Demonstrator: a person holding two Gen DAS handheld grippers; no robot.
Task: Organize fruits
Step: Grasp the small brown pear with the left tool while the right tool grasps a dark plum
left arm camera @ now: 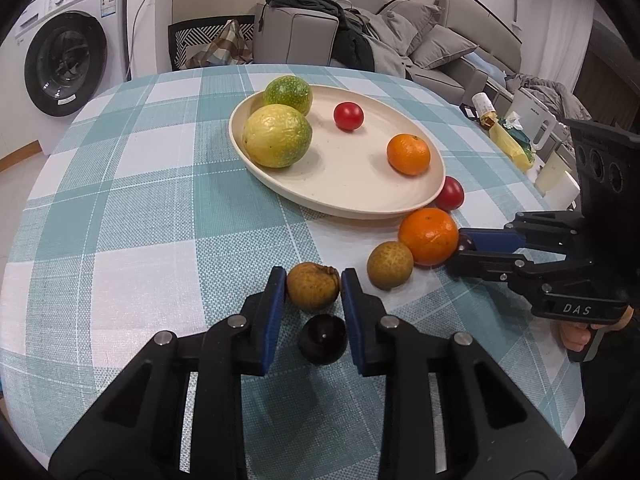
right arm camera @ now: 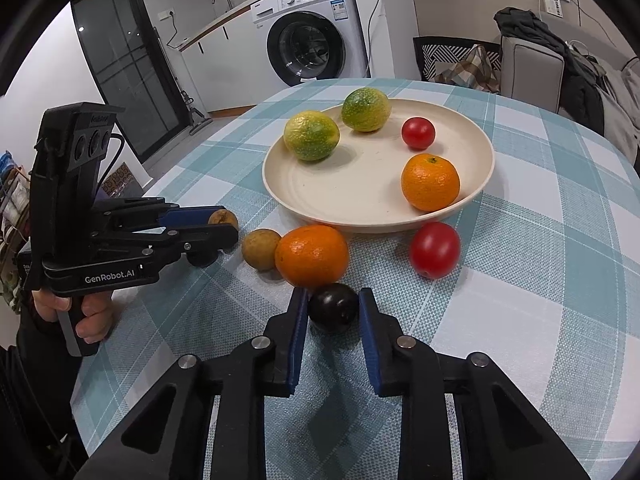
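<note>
In the left wrist view, our left claw (left arm camera: 313, 286) is closed on a brown fruit (left arm camera: 313, 285); both blue pads press its sides and it rests on the counter (left arm camera: 120, 208). A dark plum (left arm camera: 322, 339) lies just under the claw, between the fingers and nearer to the camera. When we lift, a finger can knock this plum and make it roll. A second brown fruit (left arm camera: 389, 265) touches an orange (left arm camera: 429, 235), and a red tomato (left arm camera: 450, 193) sits against the rim of the plate (left arm camera: 340, 200). On the plate we already have two green-yellow fruits, one tomato and one orange.

In the right wrist view, our right claw (right arm camera: 333, 309) grips another dark plum (right arm camera: 333, 307), which is still on the counter and touches the orange (right arm camera: 312, 256) behind it. The plum is smooth and round, so we think it may slip out of the pads. Lifting it forward can also push the orange, and then the brown fruit (right arm camera: 261, 249) beside it. The loose tomato (right arm camera: 435, 249) stands between this claw and the plate (right arm camera: 486, 184), so the way there is better taken from above. The left claw (right arm camera: 222, 221) works close on the left side, and both hands going to the plate together may collide.
</note>
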